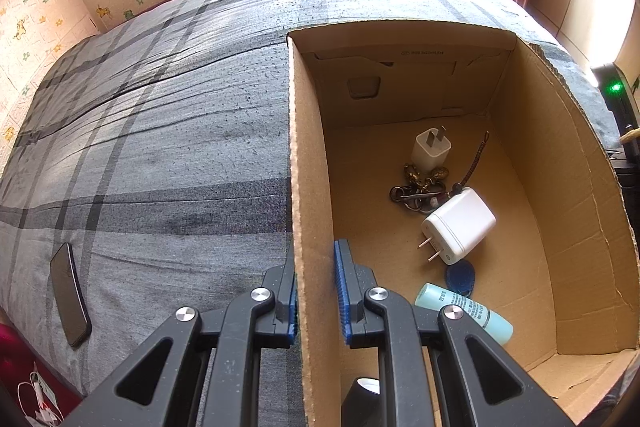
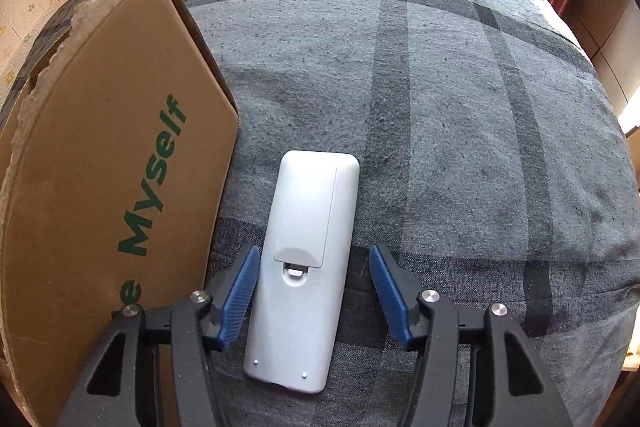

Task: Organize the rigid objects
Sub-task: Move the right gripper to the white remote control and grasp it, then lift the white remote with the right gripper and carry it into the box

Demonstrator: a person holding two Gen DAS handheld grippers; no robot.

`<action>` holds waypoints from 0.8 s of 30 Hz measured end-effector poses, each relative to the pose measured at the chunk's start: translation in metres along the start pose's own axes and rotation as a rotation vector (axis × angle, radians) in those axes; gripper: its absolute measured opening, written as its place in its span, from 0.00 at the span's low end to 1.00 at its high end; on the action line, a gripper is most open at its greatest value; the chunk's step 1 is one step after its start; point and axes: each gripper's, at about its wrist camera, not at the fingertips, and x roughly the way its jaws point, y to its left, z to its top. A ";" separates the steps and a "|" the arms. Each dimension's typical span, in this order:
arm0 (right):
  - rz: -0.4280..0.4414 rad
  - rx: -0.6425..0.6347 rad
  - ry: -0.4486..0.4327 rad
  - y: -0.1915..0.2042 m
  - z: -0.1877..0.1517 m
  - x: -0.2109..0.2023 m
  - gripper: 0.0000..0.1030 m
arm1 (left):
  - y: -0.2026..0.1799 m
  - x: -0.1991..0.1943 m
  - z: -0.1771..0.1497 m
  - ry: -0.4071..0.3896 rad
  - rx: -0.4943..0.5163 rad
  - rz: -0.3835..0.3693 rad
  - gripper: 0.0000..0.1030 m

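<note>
2 grippers work on a grey checked bed cover (image 2: 440,87). At the lower centre of its frame, the left gripper (image 1: 316,291) pinches the left wall of a cardboard box (image 1: 308,187). Lower centre too, the right gripper (image 2: 312,291) stands spread around a white remote control (image 2: 308,259), pads not pressing it.

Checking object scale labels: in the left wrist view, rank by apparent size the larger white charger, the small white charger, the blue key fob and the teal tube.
1. larger white charger
2. teal tube, partly hidden by the gripper, so unsure
3. small white charger, farther away
4. blue key fob
</note>
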 end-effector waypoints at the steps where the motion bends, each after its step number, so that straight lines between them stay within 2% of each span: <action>1: 0.008 0.010 0.006 -0.002 0.000 0.003 0.59 | 0.000 0.000 0.000 0.000 0.000 0.000 0.17; 4: -0.003 0.008 0.016 -0.003 0.000 0.010 0.58 | -0.001 0.000 0.000 0.000 -0.001 0.002 0.17; 7: -0.037 -0.023 0.006 0.003 -0.002 0.010 0.49 | -0.001 0.000 0.000 0.000 -0.001 0.002 0.17; 24: -0.042 0.001 -0.045 0.005 -0.010 -0.029 0.49 | -0.004 -0.002 0.000 -0.004 0.003 0.011 0.17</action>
